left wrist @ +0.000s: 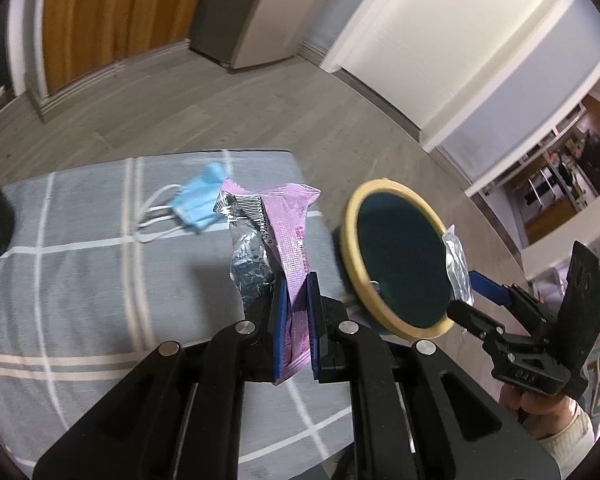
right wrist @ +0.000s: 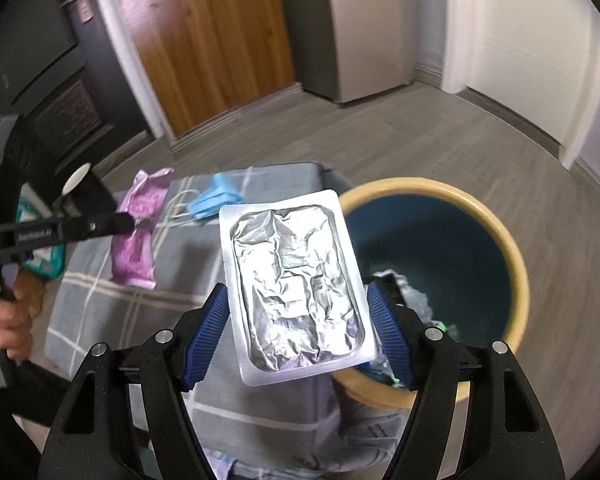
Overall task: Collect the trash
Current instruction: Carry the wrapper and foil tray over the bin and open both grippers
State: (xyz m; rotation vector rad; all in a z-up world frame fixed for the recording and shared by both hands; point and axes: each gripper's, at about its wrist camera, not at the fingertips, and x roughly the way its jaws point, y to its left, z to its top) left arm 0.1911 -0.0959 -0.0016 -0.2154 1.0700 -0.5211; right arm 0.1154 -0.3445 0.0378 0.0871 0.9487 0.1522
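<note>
Both hands loaded, heading for the bin.

Left gripper [left wrist: 296, 316]: jaws closed on the lower end of a pink wrapper [left wrist: 290, 240], foil lining showing, the rest standing free above the pads. Gripped low, likely so it drops clean on release.

Right gripper [right wrist: 296, 332]: jaws set wide, clamped across the edges of a silver foil blister pack [right wrist: 296, 284], flat face up toward the camera.

Bin [right wrist: 516, 280]: yellow rim, dark inside, some rubbish already in it. Stands on the floor just beside the corner of the grey checked worktop [left wrist: 80, 280]. Blister pack hangs near the rim, partly over the mouth.

Still to collect: blue face mask [left wrist: 198, 200] lying on the worktop near its far edge.

Room: open floor beyond the bin; the two grippers sit near each other, so they may crowd at the mouth.
</note>
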